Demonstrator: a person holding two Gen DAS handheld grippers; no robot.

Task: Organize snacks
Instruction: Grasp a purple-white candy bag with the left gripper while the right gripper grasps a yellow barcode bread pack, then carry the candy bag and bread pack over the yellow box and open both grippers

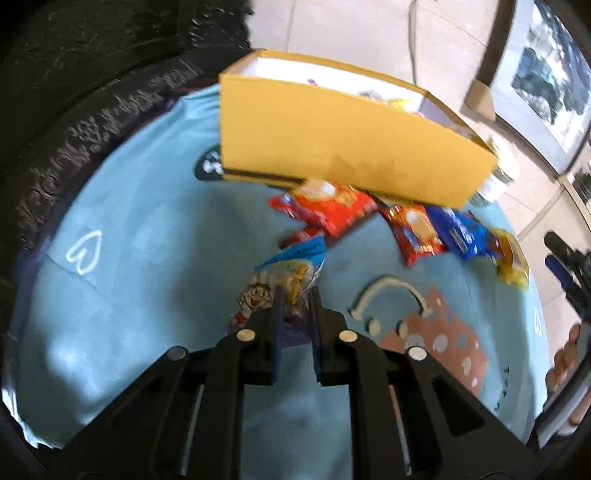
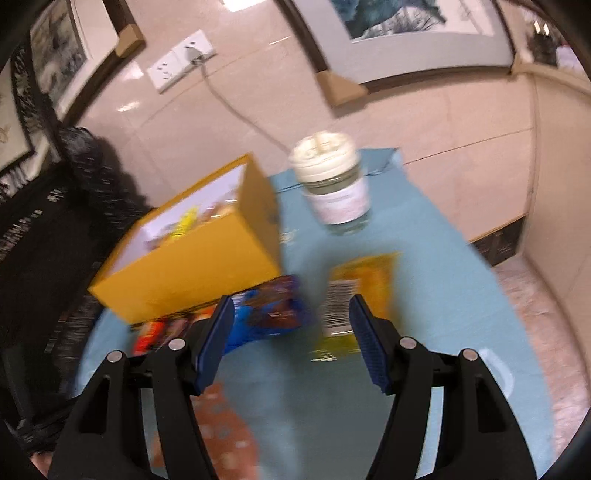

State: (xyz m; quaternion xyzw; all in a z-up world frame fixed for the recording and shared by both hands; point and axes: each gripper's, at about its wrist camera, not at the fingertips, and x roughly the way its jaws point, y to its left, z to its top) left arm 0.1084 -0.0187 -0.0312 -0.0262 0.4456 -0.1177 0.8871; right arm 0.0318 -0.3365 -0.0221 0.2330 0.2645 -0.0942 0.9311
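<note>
My left gripper (image 1: pixel 295 291) is shut on a snack packet (image 1: pixel 291 269) with a blue top and a cartoon face, held just over the light blue tablecloth (image 1: pixel 147 229). Beyond it stands an open yellow box (image 1: pixel 332 144) with snacks inside. Red packets (image 1: pixel 332 210), an orange-red one (image 1: pixel 415 230), a blue one (image 1: pixel 461 232) and a yellow one (image 1: pixel 511 258) lie along the box's near side. My right gripper (image 2: pixel 291 339) is open above the cloth, with the blue packet (image 2: pixel 269 310) and the yellow packet (image 2: pixel 354 295) lying beyond its fingers. The yellow box (image 2: pixel 192 266) is to its left.
A glass jar with a white lid (image 2: pixel 332 181) stands on the table behind the yellow packet. A dark carved chair back (image 1: pixel 92 110) curves along the table's left edge. A tiled wall with a socket (image 2: pixel 181 59) and framed pictures (image 2: pixel 413 22) lies behind.
</note>
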